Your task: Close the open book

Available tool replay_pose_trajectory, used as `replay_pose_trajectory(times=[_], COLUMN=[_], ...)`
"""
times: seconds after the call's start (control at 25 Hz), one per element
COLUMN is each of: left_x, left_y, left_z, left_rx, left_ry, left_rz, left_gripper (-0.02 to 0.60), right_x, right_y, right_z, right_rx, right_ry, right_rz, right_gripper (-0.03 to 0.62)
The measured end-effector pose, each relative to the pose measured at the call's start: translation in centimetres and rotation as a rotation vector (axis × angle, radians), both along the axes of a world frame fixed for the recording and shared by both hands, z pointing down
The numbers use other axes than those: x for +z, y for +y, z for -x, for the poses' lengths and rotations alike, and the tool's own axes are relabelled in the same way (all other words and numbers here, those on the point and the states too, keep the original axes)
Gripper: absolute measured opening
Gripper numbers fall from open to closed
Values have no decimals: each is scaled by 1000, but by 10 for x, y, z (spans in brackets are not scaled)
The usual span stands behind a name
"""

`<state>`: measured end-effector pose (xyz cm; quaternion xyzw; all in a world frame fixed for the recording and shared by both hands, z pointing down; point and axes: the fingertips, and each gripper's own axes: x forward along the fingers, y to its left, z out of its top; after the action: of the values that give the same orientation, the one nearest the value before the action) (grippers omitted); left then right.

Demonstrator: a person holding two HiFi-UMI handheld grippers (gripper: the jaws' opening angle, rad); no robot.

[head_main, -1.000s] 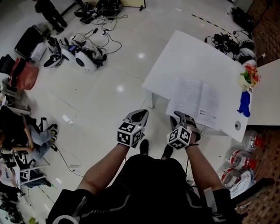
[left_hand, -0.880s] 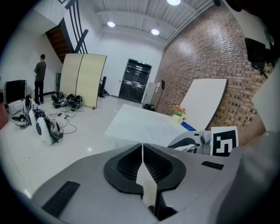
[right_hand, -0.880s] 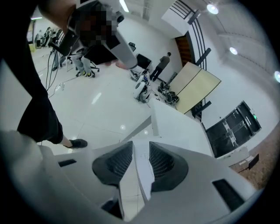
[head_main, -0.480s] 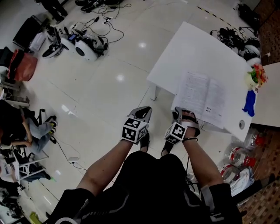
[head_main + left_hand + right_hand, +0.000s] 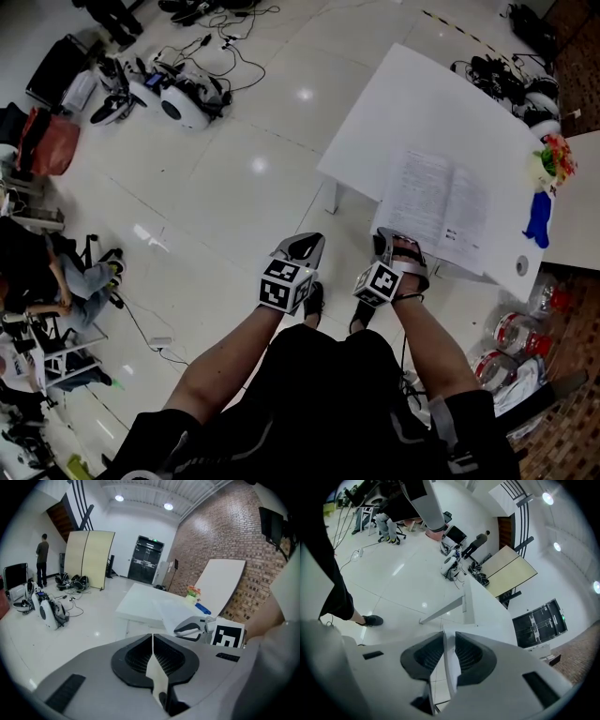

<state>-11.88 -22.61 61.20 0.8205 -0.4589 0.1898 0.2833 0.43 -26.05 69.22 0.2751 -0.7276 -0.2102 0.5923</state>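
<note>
Book (image 5: 441, 208) lies open flat at table (image 5: 412, 103) near edge; closing not begun. Right gripper (image 5: 397, 246) at same edge, jaws slightly apart, just narrowing, book corner seemingly between, ungripped. Left gripper (image 5: 302, 247) short of table, jaws pressed together, empty.

Left gripper (image 5: 304, 244) and right gripper (image 5: 395, 241): grey shells, black ribbed pads (image 5: 136, 656), each bearing a marker cube (image 5: 284, 286) of black-and-white squares. Wearer: black short-sleeved top (image 5: 328, 394) with grey trim, black shoes (image 5: 313, 300).
</note>
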Motion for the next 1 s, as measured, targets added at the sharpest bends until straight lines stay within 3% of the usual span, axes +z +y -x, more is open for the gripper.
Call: replay_pose_trajectory(times=[0.16,0.52,0.8,1.0], left_x=[-5,-35,-57,-62], left_y=[-2,-22,-36,-37], left_z=[0,-27,-94,-149], left_rx=[14,76,192,274], left_ry=[7,44,69,73], left_rz=[-13,-62,-108,-107], left_gripper=[9,9,9,9], right_x=[-11,-95,-159,-176], right_y=[1,-2,10,24], right_z=[3,-11,-85,-158], right_rx=[58,277,584,742], right_ry=[-86,-450,-928,-1102], right_rz=[9,-20,-100,-193], right_gripper=[37,21,21,21])
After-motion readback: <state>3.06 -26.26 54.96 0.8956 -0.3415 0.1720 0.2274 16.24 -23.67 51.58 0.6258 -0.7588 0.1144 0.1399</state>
